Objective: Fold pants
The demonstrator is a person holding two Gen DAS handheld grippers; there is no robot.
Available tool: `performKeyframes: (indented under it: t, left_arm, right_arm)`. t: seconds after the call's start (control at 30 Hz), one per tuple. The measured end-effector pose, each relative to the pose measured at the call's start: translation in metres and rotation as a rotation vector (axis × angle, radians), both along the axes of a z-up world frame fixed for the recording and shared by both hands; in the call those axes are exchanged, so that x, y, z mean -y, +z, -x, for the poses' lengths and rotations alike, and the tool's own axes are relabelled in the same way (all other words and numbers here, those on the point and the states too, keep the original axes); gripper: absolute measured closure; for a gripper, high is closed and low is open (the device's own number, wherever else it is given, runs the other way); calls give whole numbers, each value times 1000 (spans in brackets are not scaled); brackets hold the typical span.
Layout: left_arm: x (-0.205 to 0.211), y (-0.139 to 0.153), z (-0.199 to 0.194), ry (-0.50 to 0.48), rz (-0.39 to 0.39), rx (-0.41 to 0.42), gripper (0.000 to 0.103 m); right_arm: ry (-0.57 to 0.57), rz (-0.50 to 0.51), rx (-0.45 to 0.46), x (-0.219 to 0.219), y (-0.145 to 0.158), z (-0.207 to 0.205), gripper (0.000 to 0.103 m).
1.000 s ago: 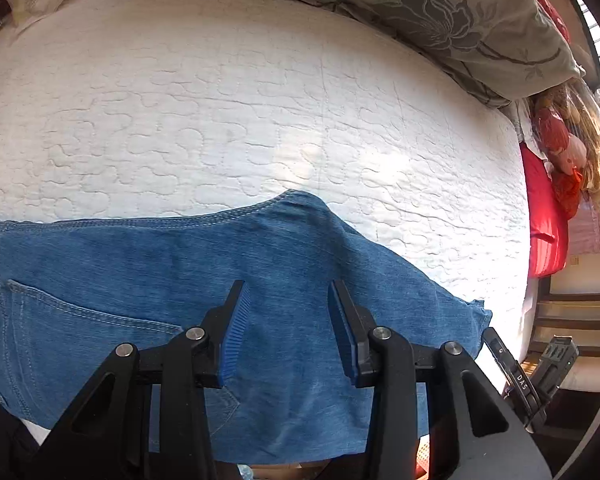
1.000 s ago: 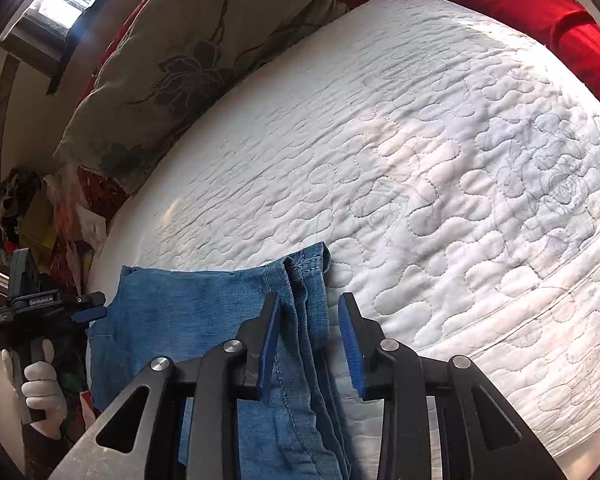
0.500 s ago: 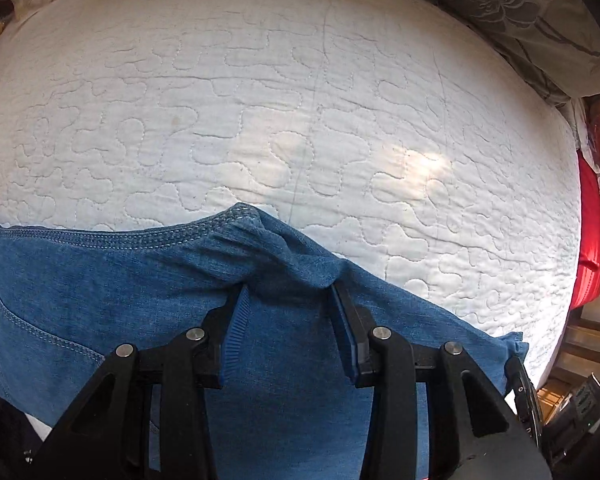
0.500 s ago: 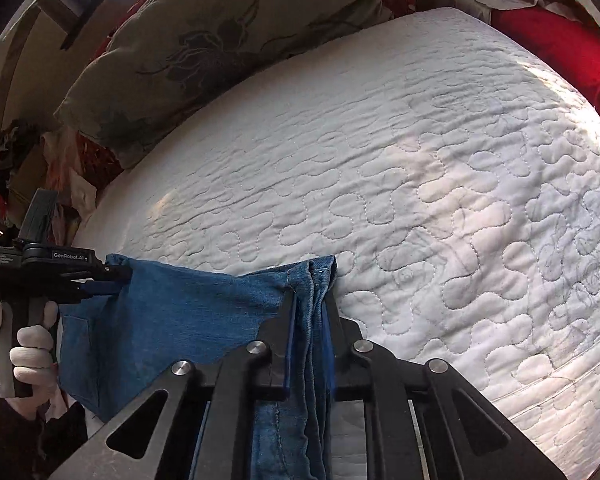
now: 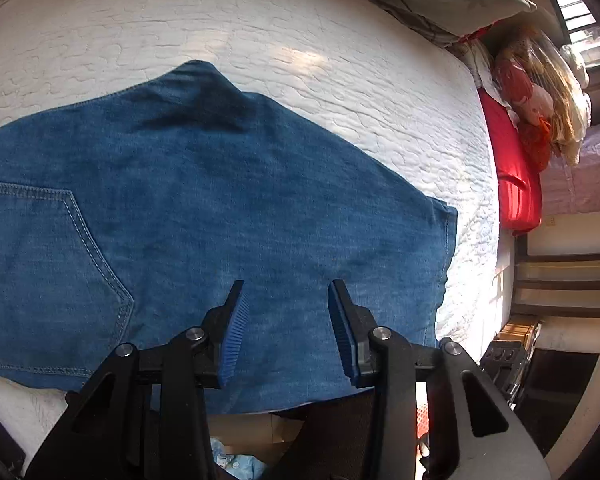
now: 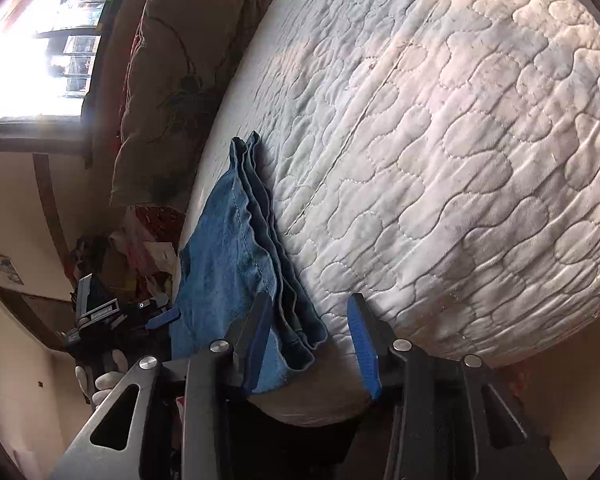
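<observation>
Left wrist view: folded pants lie ahead on bed, long axis left-right; left gripper and right gripper fingers both released, holding nothing

**A lived-in bedroom at home**

The setting is a bedroom in a home. A wide bed with a white quilted cover fills both views. A large pillow with a grey flower print lies at one end, near a barred window letting in strong daylight. Beside the bed sit a red cushion, a pile of bright clothes and bags and dark wooden shelves against a plain cream wall.
</observation>
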State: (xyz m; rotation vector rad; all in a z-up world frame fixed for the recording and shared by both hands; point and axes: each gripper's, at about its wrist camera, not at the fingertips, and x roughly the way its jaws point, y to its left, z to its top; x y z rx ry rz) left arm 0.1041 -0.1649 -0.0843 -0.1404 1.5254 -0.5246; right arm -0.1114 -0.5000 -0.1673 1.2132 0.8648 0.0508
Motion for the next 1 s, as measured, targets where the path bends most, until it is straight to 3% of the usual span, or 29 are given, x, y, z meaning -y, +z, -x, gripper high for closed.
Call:
performKeyframes:
  t: [0.1,0.17,0.23,0.33,0.47,0.53,0.6,0.63,0.67,0.73,0.83,0.93,1.0]
  left_arm:
    - [6,-12,37,-48,11,-34,64]
    - [-2,-22,54,-56,-2,-57,64]
    - [-14,-33,68,-51,-37,-84,64]
    - [-33,-47,77,-34,-79,-119,64]
    - [-41,-54,86,20,-51,-152,64]
    - [-39,-53,91,30,-36,-148,64]
    - [-33,-55,92,15,-71,-132,64]
    - [-30,-55,89,17,-88,-114,64]
    - [-29,-55,84,21,-106,-86,64]
    - [-28,-55,77,53,-132,-72,65]
    - [-32,-59,72,85,-128,-86,65]
    - [-32,-59,80,67,-159,-34,65]
    - [-28,-56,86,29,-174,-16,65]
  right_arm:
    - [11,-78,16,-26,-16,-4,49]
    - [28,42,29,-46,-3,-13,49]
    - [73,146,96,-66,18,-22,49]
    - [97,179,157,-76,32,-30,49]
    - [31,134,68,-57,13,-25,49]
    - [10,111,76,-49,7,-18,52]
    - [2,111,82,-44,4,-16,62]
    - [4,123,78,-42,3,-17,73]
    - [10,112,76,-39,2,-17,90]
    - [8,62,104,-35,4,-12,90]
    - [39,116,117,-42,17,-4,90]
    - [51,180,40,-44,6,-4,90]
    - [34,148,6,-40,-7,-5,90]
